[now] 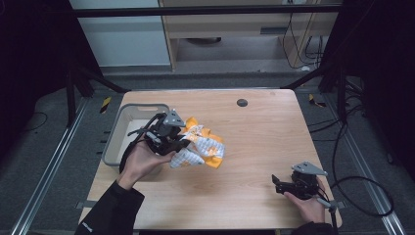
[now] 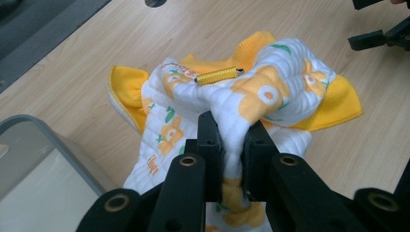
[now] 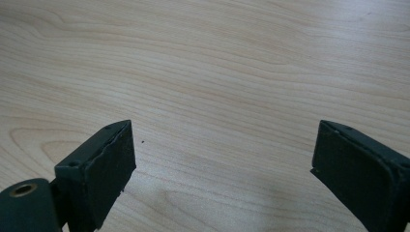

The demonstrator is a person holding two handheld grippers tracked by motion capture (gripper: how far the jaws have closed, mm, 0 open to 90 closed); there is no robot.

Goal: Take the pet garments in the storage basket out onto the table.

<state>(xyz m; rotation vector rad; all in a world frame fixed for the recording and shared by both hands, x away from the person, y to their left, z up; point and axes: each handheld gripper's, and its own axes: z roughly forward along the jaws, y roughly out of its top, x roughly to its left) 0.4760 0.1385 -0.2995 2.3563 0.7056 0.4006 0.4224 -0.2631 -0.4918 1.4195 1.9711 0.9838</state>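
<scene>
Holding step: left gripper (image 2: 232, 145) clamped on a fold of the white-and-orange printed cloth (image 1: 203, 147), bunched at centre-left of the high view just beside the grey bin (image 1: 117, 132) — next move likely calls for carrying it over the rim and letting go. Right gripper (image 1: 286, 185), jaws wide apart, rests at lower right; pale wood table (image 1: 264, 137), dark room behind.

One white quilted cloth with orange print and yellow trim (image 1: 200, 148) lies on one light wooden table (image 1: 254, 147). One grey plastic rectangular basket (image 1: 120, 128) sits at the table's left edge. Two black two-jaw grippers are there: the left gripper (image 1: 180, 145) and the right gripper (image 1: 276, 184). One small ribbed yellow metal cylinder (image 2: 217, 76) rests on the cloth.
</scene>
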